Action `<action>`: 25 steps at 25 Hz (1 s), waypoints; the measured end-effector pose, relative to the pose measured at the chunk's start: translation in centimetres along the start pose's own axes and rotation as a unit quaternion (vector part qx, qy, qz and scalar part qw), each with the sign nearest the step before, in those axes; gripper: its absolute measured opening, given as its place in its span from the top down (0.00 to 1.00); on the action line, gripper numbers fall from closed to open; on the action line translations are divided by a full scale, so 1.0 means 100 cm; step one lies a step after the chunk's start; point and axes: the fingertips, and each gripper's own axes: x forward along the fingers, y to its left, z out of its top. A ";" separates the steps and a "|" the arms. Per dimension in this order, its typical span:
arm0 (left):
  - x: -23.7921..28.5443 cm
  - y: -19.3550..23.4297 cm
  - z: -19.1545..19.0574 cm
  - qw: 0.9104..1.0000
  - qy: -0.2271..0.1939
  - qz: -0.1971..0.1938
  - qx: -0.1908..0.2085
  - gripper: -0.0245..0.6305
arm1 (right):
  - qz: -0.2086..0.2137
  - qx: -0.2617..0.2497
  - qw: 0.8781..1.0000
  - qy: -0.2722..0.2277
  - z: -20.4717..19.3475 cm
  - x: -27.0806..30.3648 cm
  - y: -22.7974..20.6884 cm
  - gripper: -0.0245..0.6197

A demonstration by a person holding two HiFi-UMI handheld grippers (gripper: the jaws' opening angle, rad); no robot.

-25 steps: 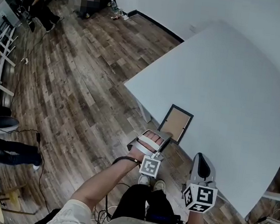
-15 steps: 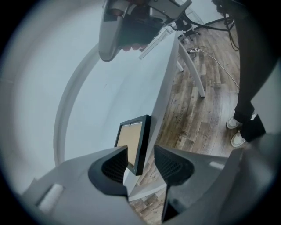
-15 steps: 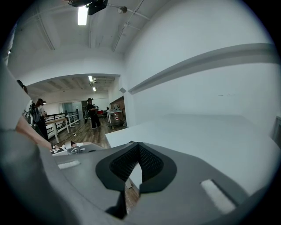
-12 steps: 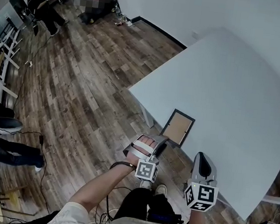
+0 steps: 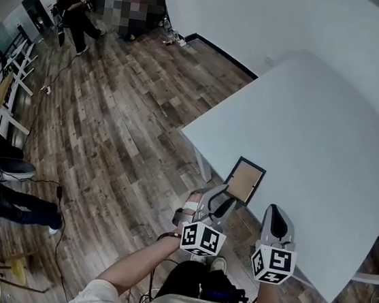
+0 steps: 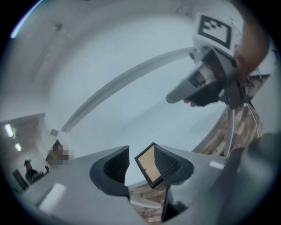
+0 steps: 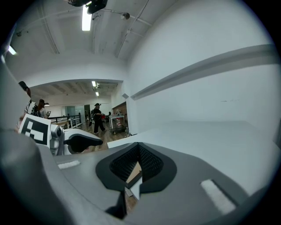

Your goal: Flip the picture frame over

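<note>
Head view: black-rimmed rectangular picture frame with a brown board panel (image 5: 243,180) is lying flat, brown side up, on the white table (image 5: 316,128), right at its near edge by the corner. Left gripper (image 5: 220,194) is hovering just beside the frame's near end, over the wooden plank floor (image 5: 125,119). It looks like it isn't touching the frame, but the angle is poor. Left gripper view: jaws are standing wide apart with nothing between them, and the frame is showing past the gap. Right gripper (image 5: 271,214) is hanging near the table edge, to the frame's right and apart from it. Right gripper view: jaws are sitting pinched together, holding nothing, with a sliver of the frame showing beyond.
</note>
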 end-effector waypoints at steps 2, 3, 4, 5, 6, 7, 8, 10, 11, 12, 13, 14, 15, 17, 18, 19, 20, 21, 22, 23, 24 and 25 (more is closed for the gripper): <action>-0.001 0.016 0.009 0.997 -0.011 0.012 -0.073 0.69 | 0.002 -0.004 1.000 -0.008 0.008 0.004 0.001 0.92; -0.002 0.024 0.013 0.994 -0.017 0.018 -0.104 0.69 | 0.003 -0.006 1.000 -0.012 0.013 0.005 0.001 0.92; -0.003 0.032 0.017 0.991 -0.024 0.026 -0.132 0.69 | 0.004 -0.009 1.000 -0.016 0.018 0.007 0.002 0.92; -0.003 0.039 0.022 0.987 -0.031 0.033 -0.156 0.69 | 0.005 -0.011 1.000 -0.021 0.023 0.009 0.003 0.92; -0.004 0.047 0.026 0.982 -0.039 0.041 -0.177 0.69 | 0.005 -0.013 1.000 -0.026 0.028 0.010 0.003 0.92; -0.006 0.054 0.031 0.978 -0.048 0.048 -0.196 0.69 | 0.005 -0.016 0.999 -0.031 0.034 0.011 0.004 0.92; -0.009 0.060 0.036 0.974 -0.057 0.055 -0.213 0.70 | 0.005 -0.018 0.999 -0.036 0.039 0.012 0.005 0.92; -0.016 0.070 0.047 0.965 -0.080 0.066 -0.240 0.74 | 0.006 -0.021 0.999 -0.045 0.048 0.013 0.007 0.92; -0.020 0.075 0.052 0.961 -0.091 0.072 -0.251 0.76 | 0.006 -0.022 0.999 -0.049 0.052 0.015 0.009 0.92; -0.024 0.079 0.057 0.957 -0.100 0.078 -0.259 0.78 | 0.007 -0.024 0.998 -0.052 0.055 0.016 0.010 0.92; -0.027 0.082 0.062 0.954 -0.108 0.084 -0.266 0.79 | 0.008 -0.024 0.998 -0.056 0.059 0.016 0.011 0.92; -0.029 0.085 0.066 0.951 -0.114 0.089 -0.272 0.80 | 0.008 -0.025 0.998 -0.059 0.062 0.017 0.011 0.92; -0.031 0.087 0.070 0.949 -0.117 0.094 -0.276 0.82 | 0.007 -0.025 0.998 -0.063 0.066 0.017 0.011 0.92; -0.035 0.090 0.075 0.946 -0.120 0.103 -0.283 0.85 | 0.007 -0.027 0.997 -0.070 0.073 0.016 0.012 0.92; -0.036 0.091 0.078 0.945 -0.121 0.107 -0.284 0.88 | 0.008 -0.027 0.997 -0.074 0.076 0.016 0.013 0.92; -0.038 0.093 0.079 0.944 -0.123 0.110 -0.285 0.89 | 0.009 -0.028 0.997 -0.077 0.080 0.016 0.015 0.92; -0.039 0.094 0.081 0.943 -0.125 0.112 -0.286 0.90 | 0.011 -0.029 0.996 -0.080 0.084 0.016 0.017 0.92; -0.041 0.096 0.083 0.943 -0.127 0.115 -0.286 0.91 | 0.013 -0.030 0.996 -0.084 0.087 0.016 0.019 0.92; -0.043 0.098 0.085 0.942 -0.129 0.118 -0.286 0.92 | 0.014 -0.031 0.996 -0.086 0.090 0.016 0.021 0.92; -0.046 0.099 0.087 0.941 -0.132 0.121 -0.286 0.93 | 0.016 -0.033 0.995 -0.088 0.092 0.015 0.022 0.92; -0.048 0.100 0.089 0.940 -0.135 0.123 -0.287 0.95 | 0.017 -0.034 0.995 -0.089 0.094 0.014 0.023 0.92; -0.050 0.101 0.090 0.939 -0.136 0.124 -0.289 0.95 | 0.019 -0.035 0.995 -0.090 0.095 0.012 0.024 0.92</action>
